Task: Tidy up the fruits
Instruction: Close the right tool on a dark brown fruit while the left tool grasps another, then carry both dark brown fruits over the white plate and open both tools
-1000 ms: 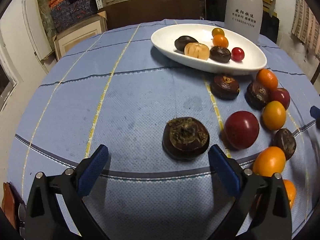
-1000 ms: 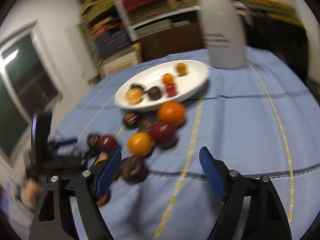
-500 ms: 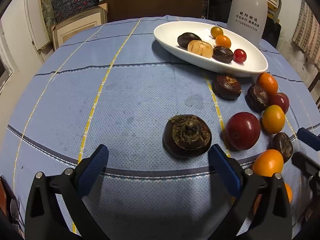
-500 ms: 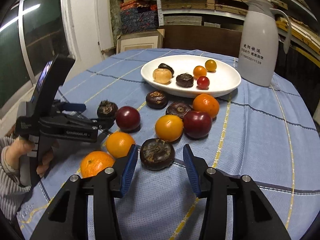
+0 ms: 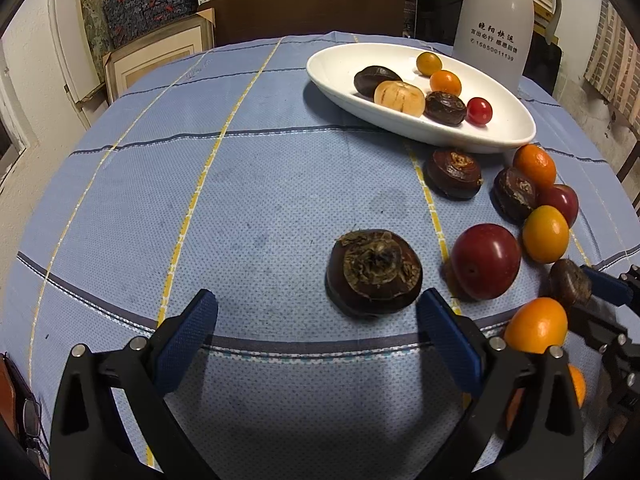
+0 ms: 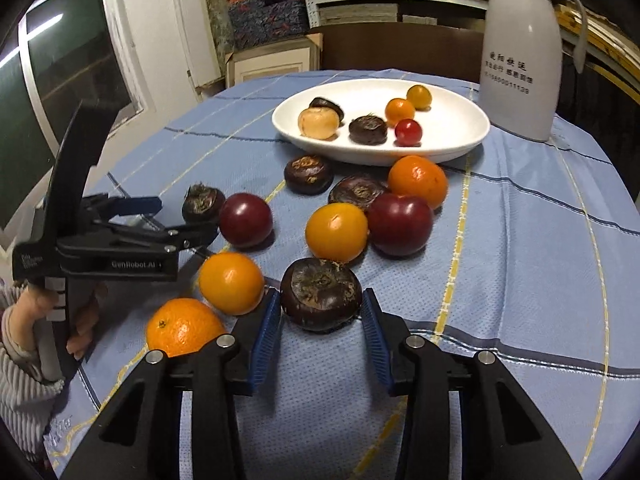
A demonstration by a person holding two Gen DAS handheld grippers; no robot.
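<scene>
Loose fruit lies on the blue cloth below a white plate (image 6: 452, 148): dark water chestnuts, red plums, oranges. My right gripper (image 6: 322, 312) is closing on a dark water chestnut (image 6: 320, 292), and both blue pads touch its sides. In the left wrist view that right gripper (image 5: 592, 300) shows at the right edge, around the same chestnut (image 5: 568, 284). My left gripper (image 5: 318, 320) stands open, with a larger water chestnut (image 5: 374, 272) on the cloth just ahead, nearer its right finger. The left gripper (image 6: 186, 218) also shows in the right wrist view, held by a hand.
The plate (image 5: 340, 60) holds several small fruits. A white thermos (image 6: 520, 52) stands behind it. An orange (image 6: 184, 326) and a yellow-orange fruit (image 6: 231, 282) lie close to my right gripper's left finger. A red plum (image 5: 486, 260) lies right of the larger chestnut.
My right gripper swung in over the fruit and narrowed from wide open until its pads met the dark chestnut. The left gripper stayed open and in place.
</scene>
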